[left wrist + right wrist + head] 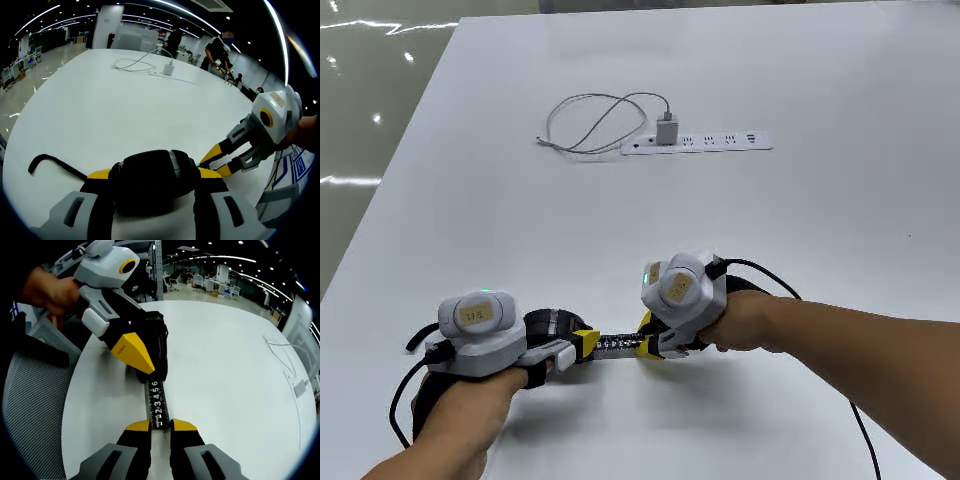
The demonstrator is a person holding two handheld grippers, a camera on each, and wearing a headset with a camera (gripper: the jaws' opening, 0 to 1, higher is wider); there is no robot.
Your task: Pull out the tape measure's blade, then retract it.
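Left hand-held gripper clamps the tape measure's case, right hand-held gripper pinches the blade tip, so its long axis runs straight between them across the bench.

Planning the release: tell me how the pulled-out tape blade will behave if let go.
The blade runs straight and flat from the case, so it is likely stiff at this short length. Pinched by the right gripper, it would probably snap back into the case if freed.
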